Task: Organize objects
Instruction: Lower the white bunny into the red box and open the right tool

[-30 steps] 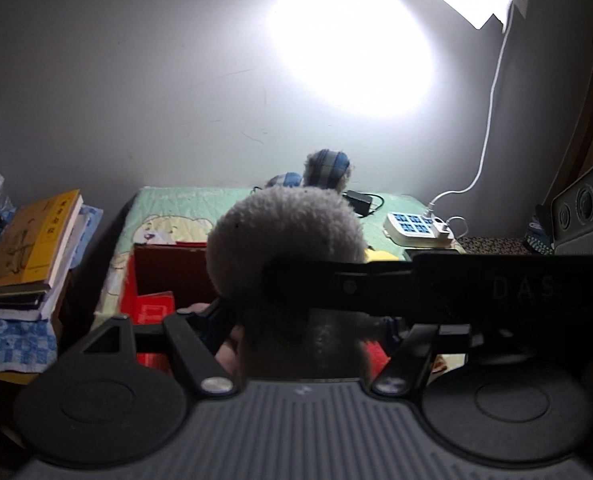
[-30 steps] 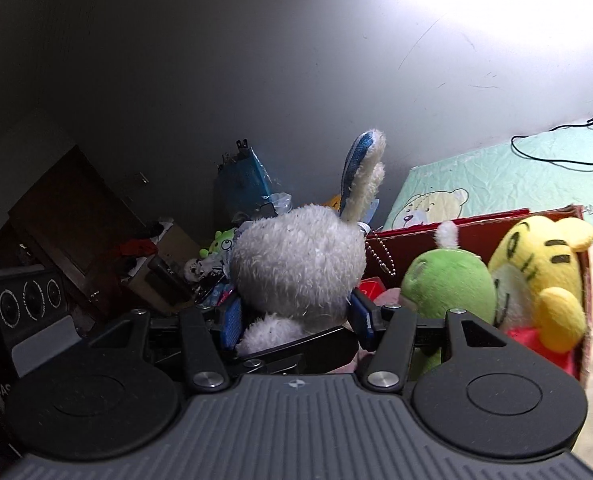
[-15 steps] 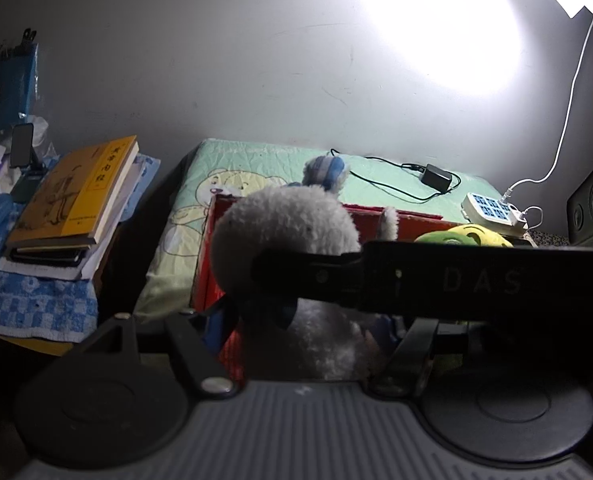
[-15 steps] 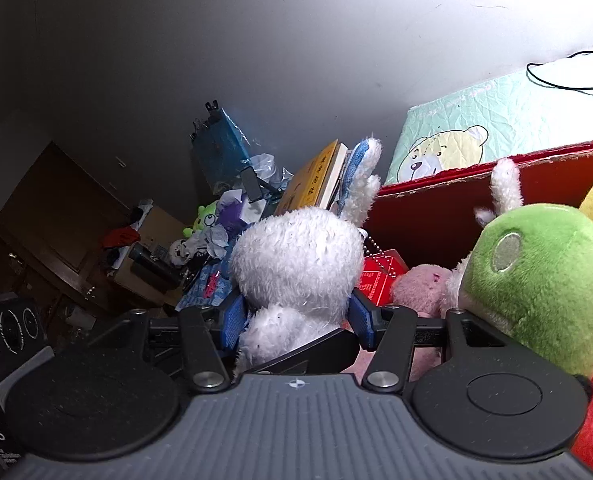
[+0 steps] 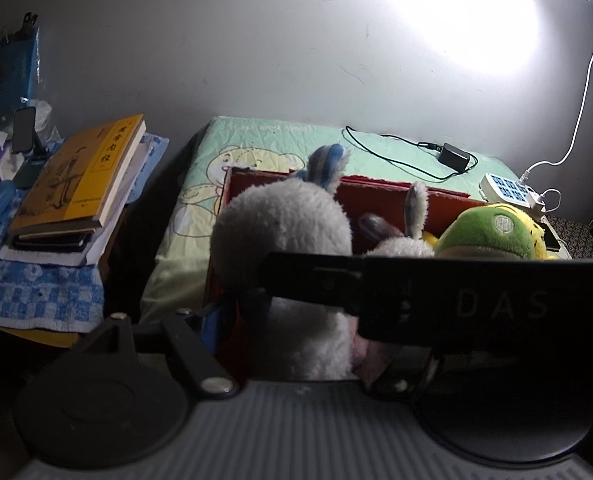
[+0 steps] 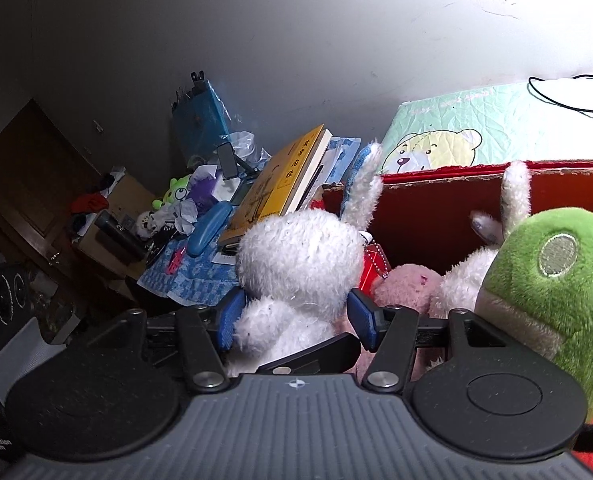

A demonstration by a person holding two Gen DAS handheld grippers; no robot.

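A white plush rabbit (image 5: 280,232) (image 6: 300,256) stands upright at the left end of the red box (image 5: 376,196) (image 6: 428,220). My right gripper (image 6: 296,318) has its blue pads against the rabbit's neck while its jaws are opening; its black body (image 5: 476,300) crosses the left wrist view. My left gripper (image 5: 308,332) is also opening with the rabbit between its jaws. Its visible pad stands apart from the fur, and the other finger is hidden. A green plush (image 5: 484,232) (image 6: 556,280), a pink plush (image 6: 404,288) and a second white plush (image 5: 400,244) lie in the box.
The box rests on a bear-print mat (image 5: 256,148). A stack of books (image 5: 76,184) sits on a blue checked cloth to the left, beside cluttered small items (image 6: 184,208). A charger (image 5: 454,158) and a power strip (image 5: 508,194) lie near the wall at the back right.
Both grippers have come down and forward with the rabbit, which now sits low in the red box. The gap between the left pad and the rabbit's body has widened.
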